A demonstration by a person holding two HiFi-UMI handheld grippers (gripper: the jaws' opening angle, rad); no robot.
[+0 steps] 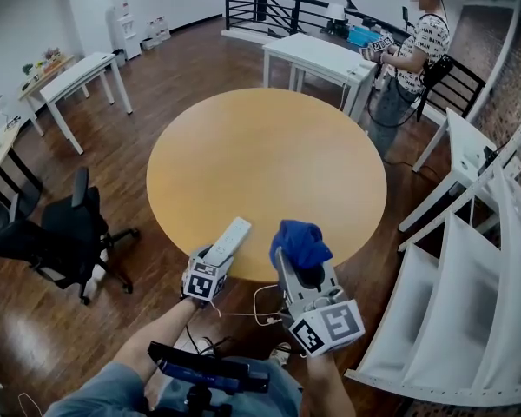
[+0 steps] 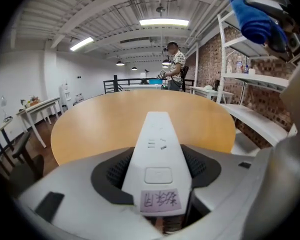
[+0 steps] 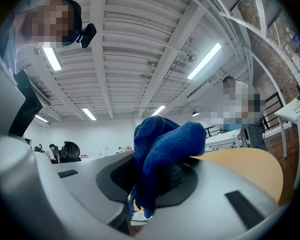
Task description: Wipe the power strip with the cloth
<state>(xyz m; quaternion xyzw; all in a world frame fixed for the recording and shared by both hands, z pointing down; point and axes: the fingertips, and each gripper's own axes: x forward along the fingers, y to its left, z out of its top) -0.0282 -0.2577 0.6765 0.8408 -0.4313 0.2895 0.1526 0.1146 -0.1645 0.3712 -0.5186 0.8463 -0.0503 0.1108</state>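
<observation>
Left gripper (image 1: 215, 263): jaws closed on the near end of the power strip (image 1: 230, 240), with the black ribbed pads (image 2: 115, 173) against its two long sides. Right gripper (image 1: 302, 266): jaws clamped on the cloth (image 1: 300, 243), which bunches into a lump above them.

The strip projects forward over the near rim of the round table (image 1: 269, 146); contact with the tabletop cannot be told. The cloth is just right of the strip, over the same rim, not touching it.

The tan tabletop is smooth and open out to its far edge. Office chair (image 1: 65, 228) is left of the table, white shelving (image 1: 469, 302) is right of it, and a white desk (image 1: 317, 55) and standing person (image 1: 417, 50) are beyond it.

Strip: long, white, smooth plastic, rounded end, square button (image 2: 158, 175), pale purple handwritten label (image 2: 160, 201). Cloth: deep blue, fuzzy.
</observation>
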